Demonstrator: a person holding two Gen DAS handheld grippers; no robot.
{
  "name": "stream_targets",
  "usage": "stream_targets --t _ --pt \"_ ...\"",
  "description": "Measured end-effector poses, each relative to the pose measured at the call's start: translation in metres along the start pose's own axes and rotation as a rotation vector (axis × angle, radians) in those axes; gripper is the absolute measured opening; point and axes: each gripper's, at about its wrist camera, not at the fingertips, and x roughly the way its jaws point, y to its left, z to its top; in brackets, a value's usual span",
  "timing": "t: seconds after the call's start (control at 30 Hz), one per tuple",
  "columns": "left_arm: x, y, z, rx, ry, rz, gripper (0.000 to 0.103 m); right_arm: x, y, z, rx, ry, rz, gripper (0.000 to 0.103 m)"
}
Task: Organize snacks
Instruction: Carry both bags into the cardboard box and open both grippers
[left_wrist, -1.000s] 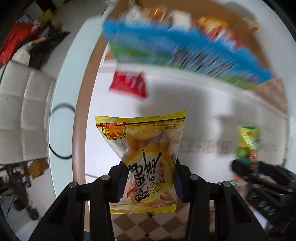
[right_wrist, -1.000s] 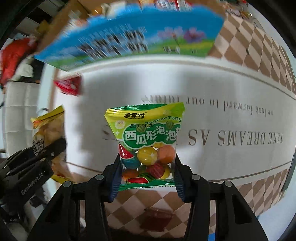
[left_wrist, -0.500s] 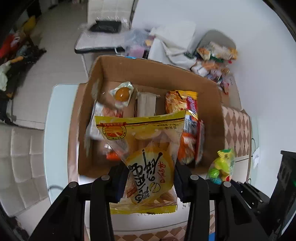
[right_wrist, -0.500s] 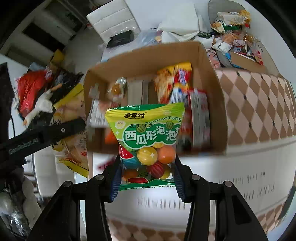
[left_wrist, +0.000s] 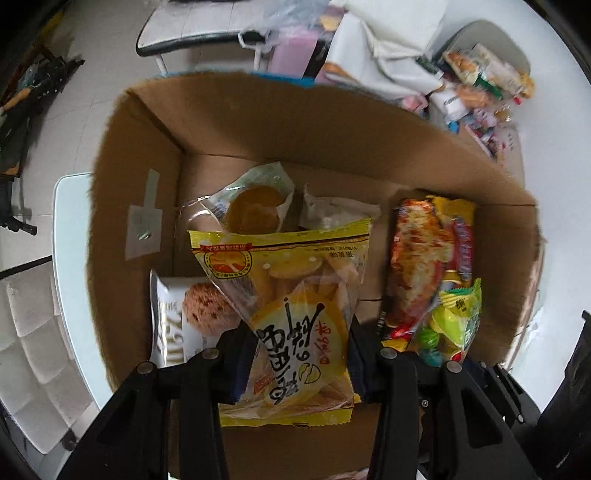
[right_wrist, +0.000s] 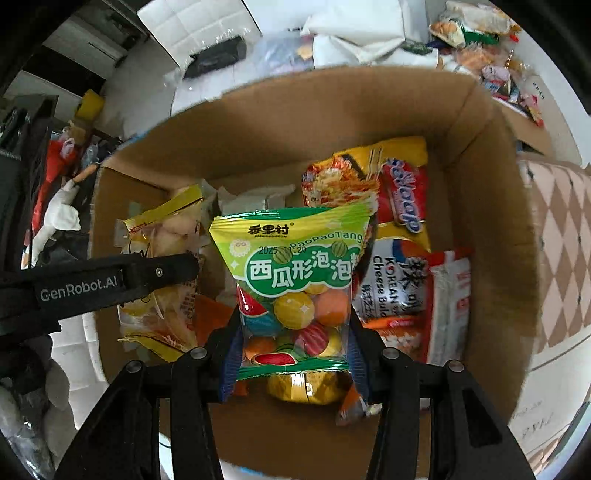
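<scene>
My left gripper (left_wrist: 299, 354) is shut on a yellow bag of biscuits (left_wrist: 291, 306) and holds it over the open cardboard box (left_wrist: 140, 177). Over the same box (right_wrist: 491, 221), my right gripper (right_wrist: 293, 350) is shut on a green bag of coloured gum balls (right_wrist: 295, 280). That green bag (left_wrist: 454, 325) also shows at the lower right of the left wrist view. In the right wrist view the left gripper's finger (right_wrist: 110, 280) and the yellow bag (right_wrist: 162, 258) appear at the left. Both bags hang upright above the snacks lying in the box.
Inside the box lie a noodle pack (left_wrist: 417, 258), a round cake in clear wrap (left_wrist: 255, 210), a white cookie pack (left_wrist: 173, 321) and a Korean cheese noodle bag (right_wrist: 417, 291). Behind the box are loose snacks (right_wrist: 476, 26) and a white chair (right_wrist: 184, 22).
Both grippers carried their bags from over the white table to above the open box, then closer to it and lower. The box now fills both views. Neither grip has changed.
</scene>
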Motion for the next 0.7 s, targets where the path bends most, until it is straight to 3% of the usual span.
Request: stream_targets --t 0.17,0.2,0.23,0.3,0.37,0.7 --pt "0.015 0.005 0.001 -0.003 0.067 -0.012 0.041 0.027 0.003 0.013 -0.035 0.038 -0.033 0.053" --pt "0.017 0.006 0.000 -0.004 0.066 -0.010 0.046 0.032 0.004 0.016 -0.035 0.055 -0.036 0.054" --pt "0.017 0.006 0.000 -0.005 0.063 -0.007 0.051 0.035 0.004 0.017 -0.036 0.074 -0.034 0.060" --pt "0.016 0.007 -0.001 -0.003 0.054 -0.010 0.071 0.035 0.007 0.020 -0.054 0.064 -0.035 0.076" --pt "0.012 0.007 -0.002 -0.002 0.037 -0.004 0.075 0.032 0.011 0.022 -0.072 0.044 -0.055 0.089" --pt "-0.024 0.008 -0.022 -0.006 -0.073 0.005 0.075 0.020 0.003 0.020 -0.063 0.020 -0.090 0.089"
